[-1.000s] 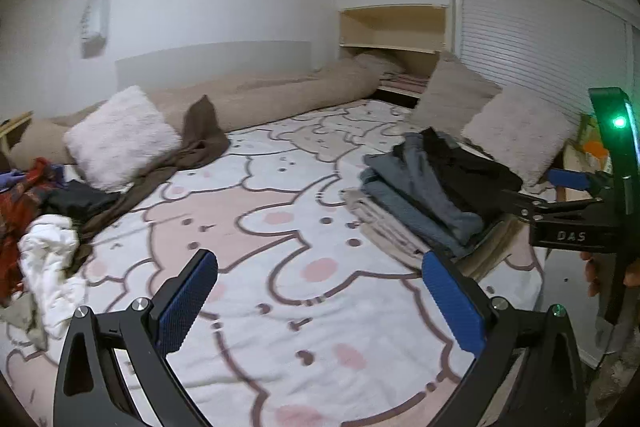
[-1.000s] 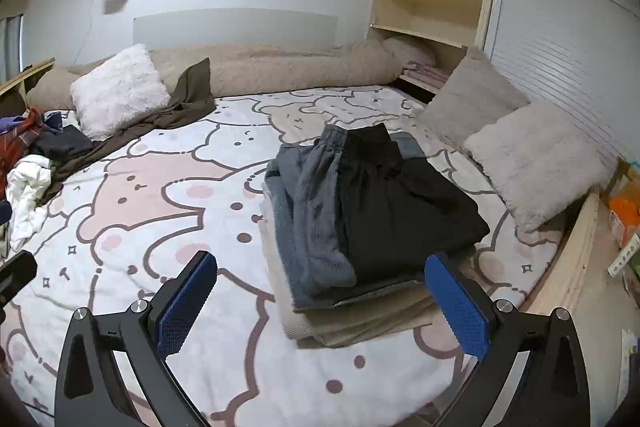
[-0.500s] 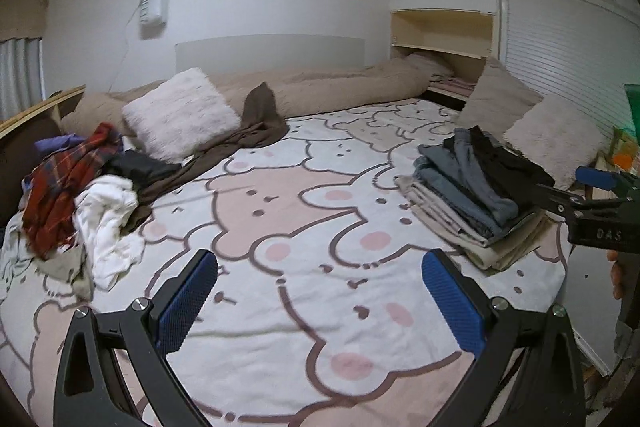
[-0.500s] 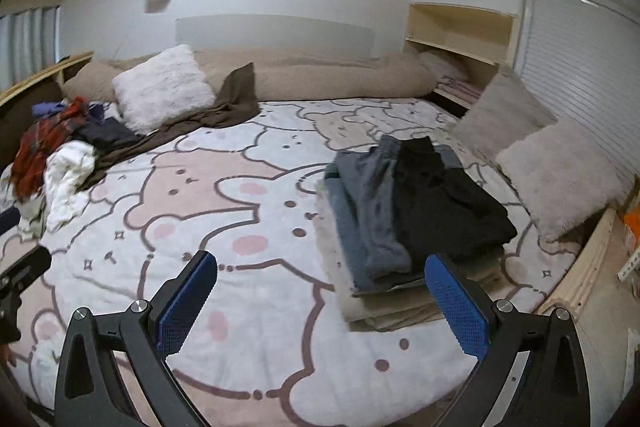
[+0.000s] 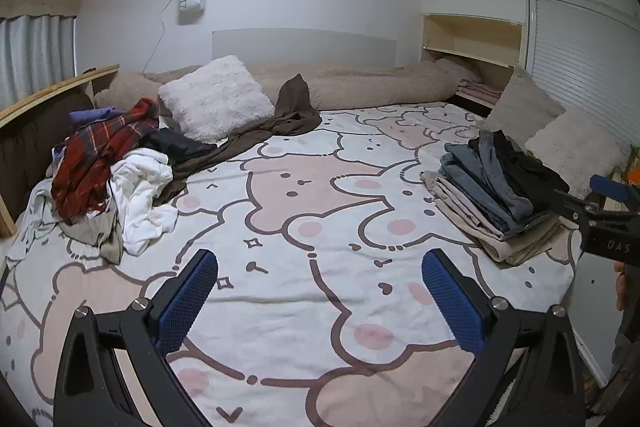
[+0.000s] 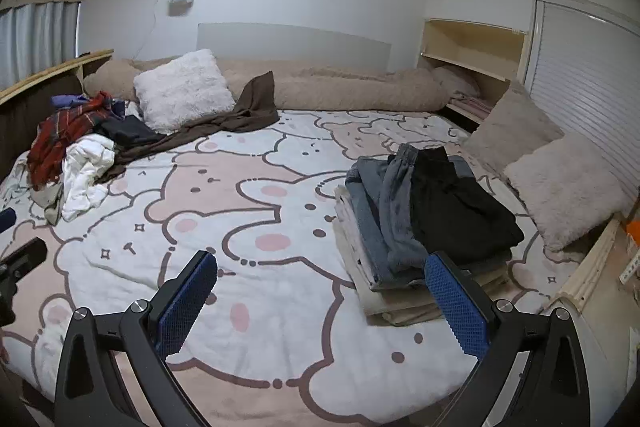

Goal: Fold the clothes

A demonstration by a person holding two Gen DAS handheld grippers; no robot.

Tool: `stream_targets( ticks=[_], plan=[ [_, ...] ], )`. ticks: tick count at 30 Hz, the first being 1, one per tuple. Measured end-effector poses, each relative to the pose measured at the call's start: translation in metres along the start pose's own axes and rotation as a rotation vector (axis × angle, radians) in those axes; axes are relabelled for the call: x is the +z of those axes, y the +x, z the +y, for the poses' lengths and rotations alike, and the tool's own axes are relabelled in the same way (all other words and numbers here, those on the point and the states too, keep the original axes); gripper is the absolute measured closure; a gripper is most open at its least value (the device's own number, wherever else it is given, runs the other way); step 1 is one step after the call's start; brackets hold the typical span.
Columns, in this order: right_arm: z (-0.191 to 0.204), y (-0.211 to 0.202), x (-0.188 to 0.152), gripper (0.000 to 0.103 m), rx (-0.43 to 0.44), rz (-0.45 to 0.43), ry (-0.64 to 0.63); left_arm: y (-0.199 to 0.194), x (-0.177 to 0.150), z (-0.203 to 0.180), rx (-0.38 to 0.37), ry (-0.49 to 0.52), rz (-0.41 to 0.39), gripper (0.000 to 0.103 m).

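Item: left gripper (image 5: 320, 303) and right gripper (image 6: 320, 301), both spread wide, empty, above the bedsheet (image 5: 320, 211). Folded stack (image 6: 424, 223) at the bed's right side, beside the grey pillows (image 6: 560, 183). Unfolded heap (image 5: 108, 179) at the far left, white garment (image 5: 142, 195) on its near edge, plaid one (image 5: 98, 155) above. Step judged: fetching the next piece; best to pinch one loose top layer and lift it clear. Obscured: garments under the heap; the stack's lower layers.

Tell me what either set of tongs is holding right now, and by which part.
Nothing is held. The left tongs and right tongs are both open and empty above the bedspread.
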State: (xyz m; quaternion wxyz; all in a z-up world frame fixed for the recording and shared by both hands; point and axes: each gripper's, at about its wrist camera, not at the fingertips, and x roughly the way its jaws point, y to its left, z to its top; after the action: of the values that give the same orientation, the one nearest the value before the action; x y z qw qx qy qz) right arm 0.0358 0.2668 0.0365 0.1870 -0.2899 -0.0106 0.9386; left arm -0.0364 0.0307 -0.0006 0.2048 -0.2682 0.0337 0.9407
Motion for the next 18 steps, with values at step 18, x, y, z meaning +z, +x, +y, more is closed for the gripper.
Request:
stream_targets(
  ticks=[18],
  plan=[
    [0.009,-0.011,-0.001,0.0,0.008,-0.02,-0.04,-0.011,-0.009,0.004,0.028,-0.02,-0.001,0.0]
  ],
)
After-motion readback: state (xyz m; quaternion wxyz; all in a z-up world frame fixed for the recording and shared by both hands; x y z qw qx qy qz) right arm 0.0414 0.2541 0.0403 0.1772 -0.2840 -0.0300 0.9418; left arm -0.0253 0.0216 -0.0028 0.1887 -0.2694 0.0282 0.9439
